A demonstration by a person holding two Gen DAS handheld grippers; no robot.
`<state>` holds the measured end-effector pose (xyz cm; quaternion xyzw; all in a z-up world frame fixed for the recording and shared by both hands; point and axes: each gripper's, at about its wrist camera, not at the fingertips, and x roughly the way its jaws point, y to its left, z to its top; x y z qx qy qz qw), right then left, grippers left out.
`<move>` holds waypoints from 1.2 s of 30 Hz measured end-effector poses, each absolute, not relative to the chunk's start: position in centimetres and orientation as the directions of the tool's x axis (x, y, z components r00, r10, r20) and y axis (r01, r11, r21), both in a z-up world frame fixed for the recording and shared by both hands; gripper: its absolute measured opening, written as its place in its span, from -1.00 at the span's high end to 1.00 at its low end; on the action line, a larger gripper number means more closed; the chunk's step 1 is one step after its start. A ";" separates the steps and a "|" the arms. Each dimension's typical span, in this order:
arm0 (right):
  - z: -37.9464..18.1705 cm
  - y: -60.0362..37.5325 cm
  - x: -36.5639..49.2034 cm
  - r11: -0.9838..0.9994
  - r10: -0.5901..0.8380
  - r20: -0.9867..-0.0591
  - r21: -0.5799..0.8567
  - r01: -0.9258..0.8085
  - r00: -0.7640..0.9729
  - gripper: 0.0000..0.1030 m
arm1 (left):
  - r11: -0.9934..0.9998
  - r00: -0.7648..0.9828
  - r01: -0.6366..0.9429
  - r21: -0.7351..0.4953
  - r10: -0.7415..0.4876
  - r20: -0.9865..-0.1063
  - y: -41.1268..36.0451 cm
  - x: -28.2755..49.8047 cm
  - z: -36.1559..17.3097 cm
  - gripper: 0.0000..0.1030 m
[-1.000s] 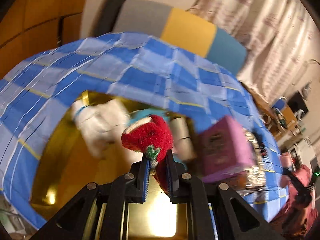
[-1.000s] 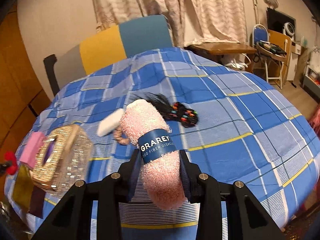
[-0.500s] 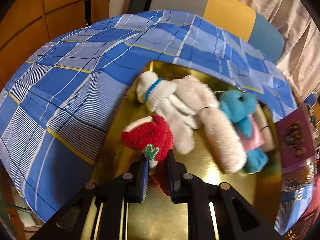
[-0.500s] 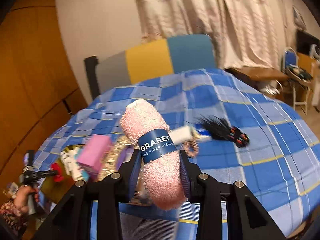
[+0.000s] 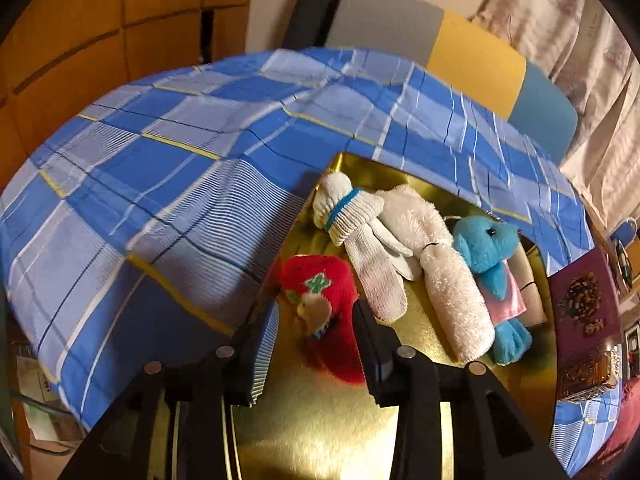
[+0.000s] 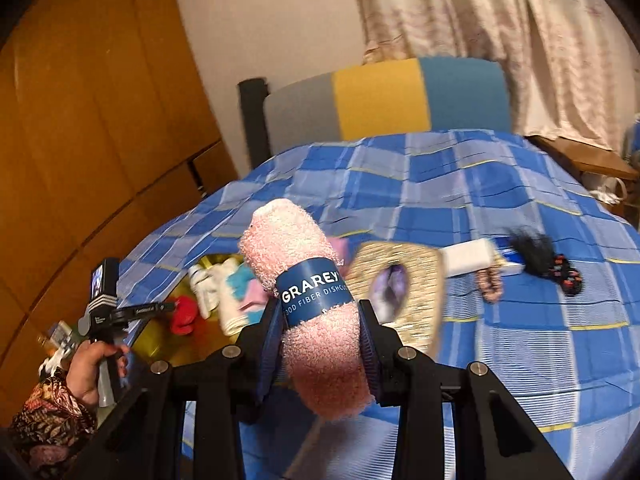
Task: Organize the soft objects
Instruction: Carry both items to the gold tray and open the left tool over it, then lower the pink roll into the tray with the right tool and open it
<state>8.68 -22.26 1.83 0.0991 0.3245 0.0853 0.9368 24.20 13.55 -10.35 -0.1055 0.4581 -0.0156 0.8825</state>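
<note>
red plush (image 5: 320,300) lies between wide-open left hand-held gripper (image 5: 316,328) jaws — released.

My right tool (image 6: 320,344) hides the pink dishcloth roll's (image 6: 316,320) lower end; its label text is cut off; the tray's (image 5: 320,432) near edge is out of frame.

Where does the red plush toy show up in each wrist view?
Left wrist: red plush toy lies bottom centre on the gold tray, between the open left gripper fingers.
Right wrist: small red shape at left, on the tray's near end.
Shared landmark: white glove beside it.
</note>
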 end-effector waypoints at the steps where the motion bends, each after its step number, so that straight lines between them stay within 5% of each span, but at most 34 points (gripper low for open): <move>1: 1.6 -21.2 9.1 0.964 0.241 -0.600 0.241 -0.115 0.762 0.27 | 0.974 0.595 -0.074 -0.215 -0.130 -0.793 13.6 23.4 -10.1 0.26; 12: -3.9 -8.6 16.3 0.924 0.381 -0.717 0.268 -0.273 0.583 0.27 | 0.953 0.660 -0.155 -0.259 -0.095 -0.745 13.6 16.4 -10.1 0.26; 26: -10.3 -0.4 24.6 0.948 0.299 -0.821 0.198 -0.249 0.487 0.25 | 0.942 0.663 -0.177 -0.285 -0.100 -0.742 14.2 15.1 -10.3 0.26; 33: -10.5 0.6 25.5 0.957 0.267 -0.807 0.157 -0.245 0.527 -0.16 | 0.938 0.681 -0.194 -0.288 -0.083 -0.727 15.0 15.1 -9.7 0.26; 36: -9.5 0.1 24.2 0.952 0.274 -0.790 0.141 -0.273 0.548 -0.17 | 0.932 0.684 -0.207 -0.297 -0.079 -0.726 15.5 15.1 -9.7 0.26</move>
